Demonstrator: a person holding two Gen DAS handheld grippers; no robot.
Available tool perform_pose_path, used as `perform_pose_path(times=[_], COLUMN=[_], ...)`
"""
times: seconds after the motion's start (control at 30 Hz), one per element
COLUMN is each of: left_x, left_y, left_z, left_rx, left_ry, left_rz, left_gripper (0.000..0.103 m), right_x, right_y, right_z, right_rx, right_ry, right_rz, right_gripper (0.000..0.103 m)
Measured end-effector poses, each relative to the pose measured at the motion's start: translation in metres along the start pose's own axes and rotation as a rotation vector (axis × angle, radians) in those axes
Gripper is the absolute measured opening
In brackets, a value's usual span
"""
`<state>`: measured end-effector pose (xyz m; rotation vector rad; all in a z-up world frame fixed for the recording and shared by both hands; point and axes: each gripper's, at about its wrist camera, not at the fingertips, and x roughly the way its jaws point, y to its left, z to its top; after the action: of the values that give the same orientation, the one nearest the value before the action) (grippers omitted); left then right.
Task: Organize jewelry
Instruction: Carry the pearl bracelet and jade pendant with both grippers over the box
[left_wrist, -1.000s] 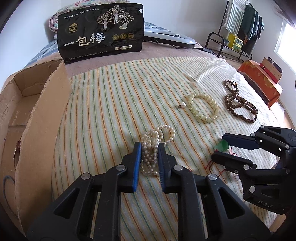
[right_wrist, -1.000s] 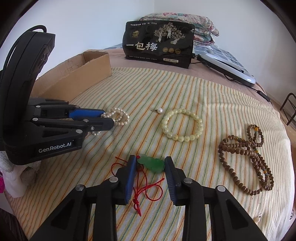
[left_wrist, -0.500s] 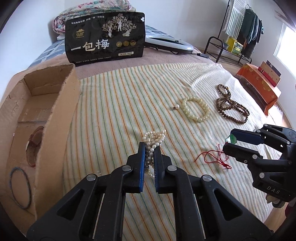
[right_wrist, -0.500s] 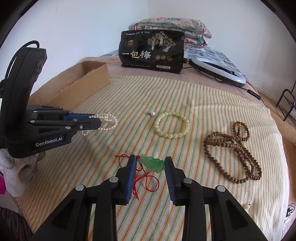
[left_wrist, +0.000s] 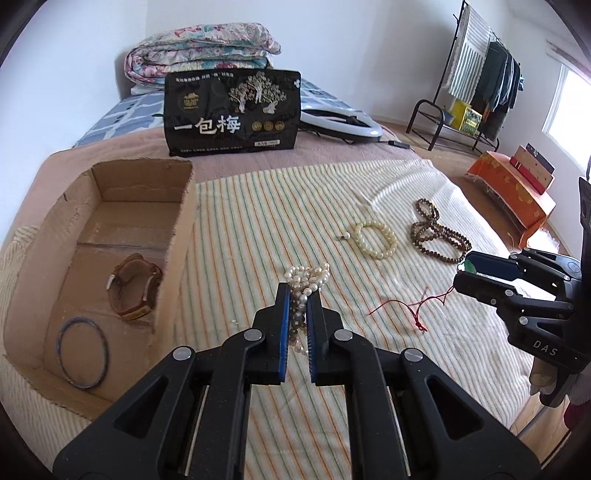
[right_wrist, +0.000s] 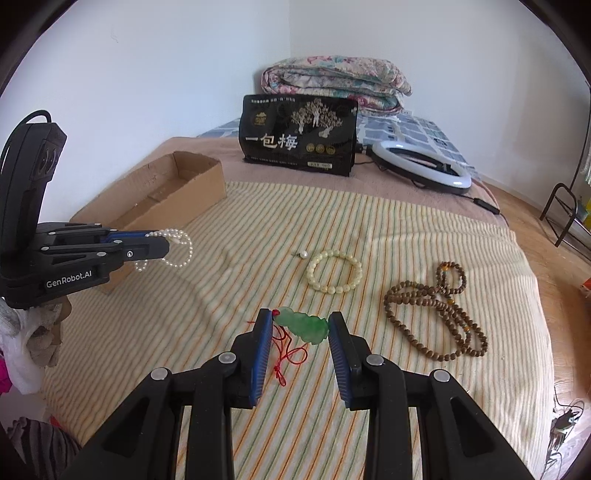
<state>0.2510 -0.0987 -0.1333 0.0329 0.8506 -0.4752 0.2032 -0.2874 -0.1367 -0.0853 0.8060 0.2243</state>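
My left gripper (left_wrist: 297, 291) is shut on a white pearl necklace (left_wrist: 307, 277) and holds it above the striped cloth; its loops dangle in the right wrist view (right_wrist: 177, 245). My right gripper (right_wrist: 300, 323) is shut on a green jade pendant (right_wrist: 304, 325), lifted, with its red cord (right_wrist: 286, 350) hanging down to the cloth. The right gripper also shows in the left wrist view (left_wrist: 480, 275). A cardboard box (left_wrist: 177, 236) at the left holds a brown bracelet (left_wrist: 135, 290) and a thin dark ring (left_wrist: 83, 352).
On the cloth lie a pale bead bracelet (right_wrist: 334, 271), a single pearl (right_wrist: 303, 254) and a brown bead necklace (right_wrist: 437, 310). A black pouch (right_wrist: 299, 134) and a ring light (right_wrist: 421, 171) stand at the back. The bed edge is at the right.
Both grippers have risen from the cloth with their pieces. The left gripper has closed tight on the pearls and lifted them; the pendant's cord now trails up off the cloth.
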Motion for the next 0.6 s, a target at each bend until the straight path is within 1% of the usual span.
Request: perform_pose_path(times=[0.47, 0.6], left_x=[-0.066, -0.079], left_y=[0.038, 0.052], left_z=[0.004, 0.002], left_rx=[-0.027, -0.031], left_ry=[-0.089, -0.106], left_rz=[0.032, 0.054], left_gripper=[0.006, 0.006], right_x=[-0.047, -0.055], right_y=[0.034, 0.047], right_z=[0.031, 0.042], right_rx=[-0.038, -0.055], right_ry=[-0.091, -0.112], right_rz=[-0.006, -0.001], right_gripper=[0.031, 0.031])
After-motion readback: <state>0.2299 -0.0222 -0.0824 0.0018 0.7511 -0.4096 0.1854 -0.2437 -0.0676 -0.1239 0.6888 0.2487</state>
